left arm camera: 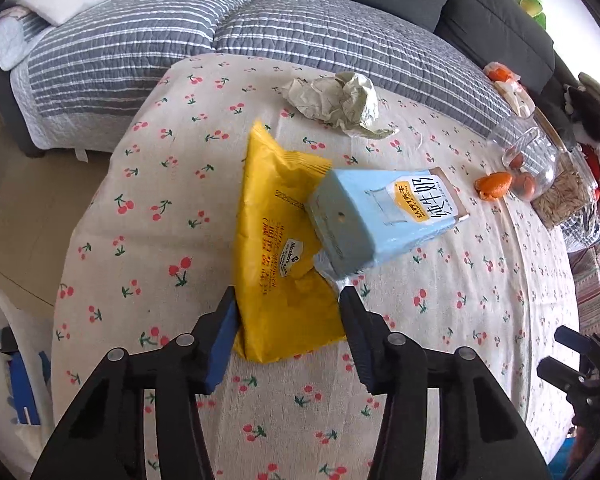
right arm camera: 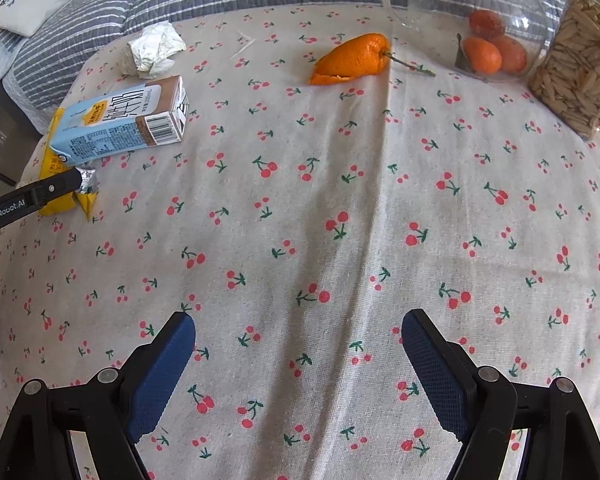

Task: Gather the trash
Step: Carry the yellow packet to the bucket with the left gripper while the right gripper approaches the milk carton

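Note:
A yellow snack wrapper (left arm camera: 276,252) lies on the cherry-print tablecloth (left arm camera: 140,240). A light blue milk carton (left arm camera: 380,216) lies partly on it. My left gripper (left arm camera: 288,312) is open, its fingers on either side of the wrapper's near end. A crumpled paper (left arm camera: 340,100) lies farther back. An orange peel (left arm camera: 494,186) lies at the right. In the right wrist view my right gripper (right arm camera: 298,336) is open and empty above bare cloth, with the carton (right arm camera: 120,120), the wrapper (right arm camera: 58,204), the paper (right arm camera: 154,50) and the peel (right arm camera: 352,60) ahead.
A tipped glass bowl (right arm camera: 472,12) with small oranges and a clear jar of seeds (right arm camera: 580,68) stand at the far right. A grey sofa with a striped quilt (left arm camera: 180,40) is behind the table. A white bin (left arm camera: 8,360) stands at the left of the table.

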Available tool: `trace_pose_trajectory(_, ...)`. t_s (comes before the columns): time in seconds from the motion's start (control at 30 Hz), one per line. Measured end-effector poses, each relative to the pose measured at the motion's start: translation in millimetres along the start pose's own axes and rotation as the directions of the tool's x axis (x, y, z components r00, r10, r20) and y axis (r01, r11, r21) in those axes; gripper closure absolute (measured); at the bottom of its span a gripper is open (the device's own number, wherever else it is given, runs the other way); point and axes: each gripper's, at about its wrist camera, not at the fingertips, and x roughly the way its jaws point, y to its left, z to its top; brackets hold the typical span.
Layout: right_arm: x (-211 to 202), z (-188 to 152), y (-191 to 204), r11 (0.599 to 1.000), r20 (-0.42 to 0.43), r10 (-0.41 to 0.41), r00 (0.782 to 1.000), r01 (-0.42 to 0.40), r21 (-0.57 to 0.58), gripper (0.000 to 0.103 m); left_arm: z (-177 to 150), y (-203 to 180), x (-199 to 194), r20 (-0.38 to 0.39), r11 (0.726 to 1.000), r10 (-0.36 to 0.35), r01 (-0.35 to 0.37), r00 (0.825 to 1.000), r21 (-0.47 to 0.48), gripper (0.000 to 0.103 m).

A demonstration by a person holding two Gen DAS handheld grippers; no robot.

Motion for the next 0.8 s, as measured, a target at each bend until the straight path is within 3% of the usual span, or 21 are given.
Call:
trace_pose_trajectory(0.17,-0.4,4.0,5.1,1.000,0.010,-0.005,1.000,0.005,0.004,0.015,-19.9,10.7,-19.9,-0.055,1.000,-0.001,0.003,0.999,0.030,0.066)
trace_pose_trajectory(0.33,2.7,11.1,17.0,1.000,0.021,-0.003,1.000,0.003,0.010,0.015,-32.8,32.2,-44.7,-0.046,1.000,0.022,-0.021,0.999,0.019,0.083)
trace_pose_trajectory(0.8,17.7,30.1,90.3,0.995,0.073,0.086,0.994,-0.089,0.038,0.014,-56.0,109.1,-122.4,0.068,0.994,0.053,-0.047,0.996,-0.095,0.086)
